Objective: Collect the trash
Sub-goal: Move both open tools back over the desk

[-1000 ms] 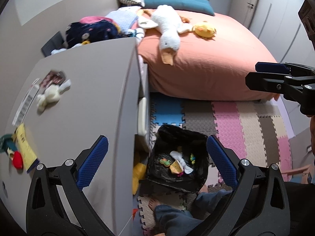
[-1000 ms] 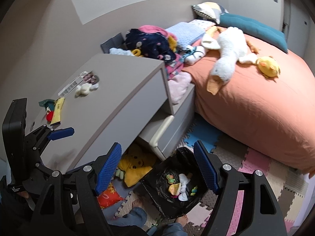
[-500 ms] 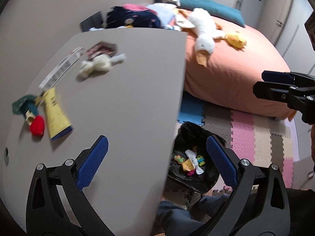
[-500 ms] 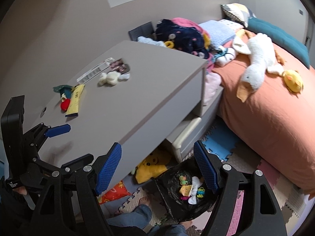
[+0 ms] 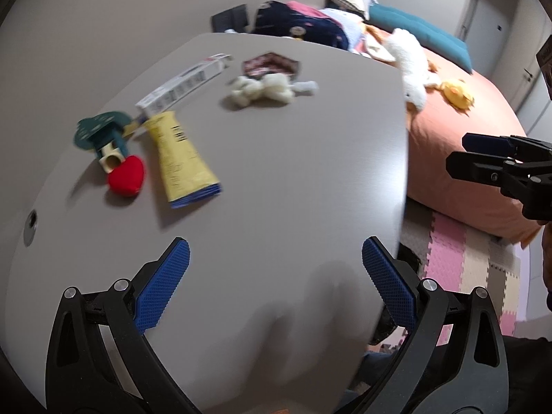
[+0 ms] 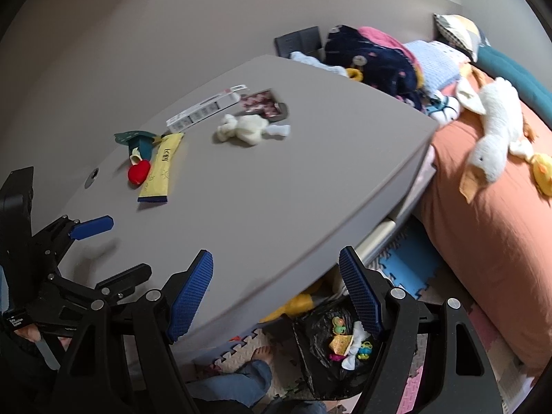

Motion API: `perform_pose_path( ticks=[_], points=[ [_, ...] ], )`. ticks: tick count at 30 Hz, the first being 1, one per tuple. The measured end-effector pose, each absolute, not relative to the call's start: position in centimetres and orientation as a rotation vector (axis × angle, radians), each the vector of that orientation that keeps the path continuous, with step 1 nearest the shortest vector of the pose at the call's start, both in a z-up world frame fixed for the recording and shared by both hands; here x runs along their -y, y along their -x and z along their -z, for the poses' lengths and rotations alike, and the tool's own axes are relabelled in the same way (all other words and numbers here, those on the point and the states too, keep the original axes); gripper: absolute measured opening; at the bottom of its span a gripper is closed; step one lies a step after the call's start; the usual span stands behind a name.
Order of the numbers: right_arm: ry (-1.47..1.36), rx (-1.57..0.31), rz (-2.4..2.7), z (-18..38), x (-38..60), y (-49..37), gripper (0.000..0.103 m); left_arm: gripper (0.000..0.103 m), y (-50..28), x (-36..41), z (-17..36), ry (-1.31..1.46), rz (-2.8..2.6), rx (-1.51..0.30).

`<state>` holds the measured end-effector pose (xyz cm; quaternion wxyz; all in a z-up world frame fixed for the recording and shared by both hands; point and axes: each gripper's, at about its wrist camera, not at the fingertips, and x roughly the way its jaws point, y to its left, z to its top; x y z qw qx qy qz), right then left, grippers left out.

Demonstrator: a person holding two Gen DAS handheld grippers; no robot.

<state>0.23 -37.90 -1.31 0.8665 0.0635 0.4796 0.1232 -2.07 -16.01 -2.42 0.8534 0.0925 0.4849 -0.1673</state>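
Both claws hang above the grey counter (image 5: 276,179) with nothing between their blue pads. The left claw (image 5: 275,277) is spread wide over the near part of the counter top, and the right claw (image 6: 276,293) is equally wide, its right finger out past the counter's edge above the floor.

On the counter, toward the wall, the trash lies in a loose group. A flattened yellow tube (image 5: 183,162) lies with its dark blue crimped end toward the claws. Just to its left sit a red heart-shaped piece (image 5: 127,175) and a dark green piece (image 5: 100,131), the two touching. A long white box (image 5: 184,82) runs from the tube's cap toward the wall. Farther along, a small white stuffed toy (image 5: 269,89) lies on its side, beside a dark patterned wrapper (image 5: 270,63).

Below the counter's edge, on the foam floor mat (image 6: 407,269), stands a bin lined with a black bag (image 6: 321,345), with a few colourful scraps inside. It sits beside a bare foot (image 6: 263,352). A bed (image 6: 483,241) with an orange cover stands to the right, with a white stuffed goose (image 6: 496,138) on it.
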Motion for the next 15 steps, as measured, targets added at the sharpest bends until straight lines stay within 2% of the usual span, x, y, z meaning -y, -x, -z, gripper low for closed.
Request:
perform_pose_path(
  ticks=[15],
  points=[
    [-0.087,-1.037,-0.304,2.8,33.6,-5.1,0.076,0.097,-0.7,10.6,2.7,-0.111,0.246,-1.028]
  ],
)
